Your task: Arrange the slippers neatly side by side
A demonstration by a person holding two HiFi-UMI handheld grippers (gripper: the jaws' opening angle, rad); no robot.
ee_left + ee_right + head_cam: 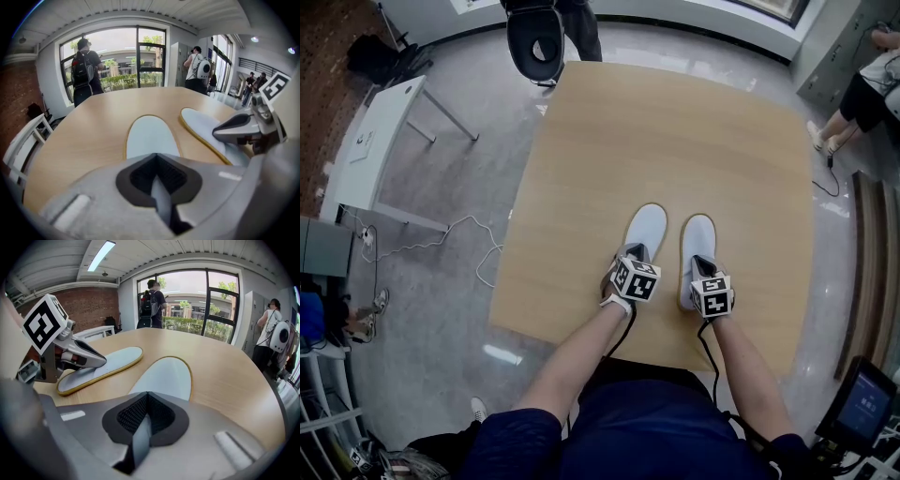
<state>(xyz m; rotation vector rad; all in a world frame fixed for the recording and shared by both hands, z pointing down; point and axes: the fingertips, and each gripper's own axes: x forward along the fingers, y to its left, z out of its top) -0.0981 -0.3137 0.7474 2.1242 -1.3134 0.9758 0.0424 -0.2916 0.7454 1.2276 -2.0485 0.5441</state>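
Two slippers with pale blue insoles and yellow rims lie parallel on the wooden table (675,122): the left slipper (645,223) and the right slipper (698,234). Each one's near end sits under a gripper. My left gripper (633,255) is shut on the left slipper's grey upper (93,201), which fills the foreground of the left gripper view ahead of the insole (147,138). My right gripper (704,266) is shut on the right slipper's grey upper (201,437), with its insole (166,373) beyond. The right gripper (225,133) and left gripper (101,362) each show in the other's view.
A black chair (534,37) stands at the table's far end. A white side table (375,141) and a floor cable (478,246) are on the left. People stand by the windows (86,70) and lockers (194,63). Bare tabletop surrounds the slippers.
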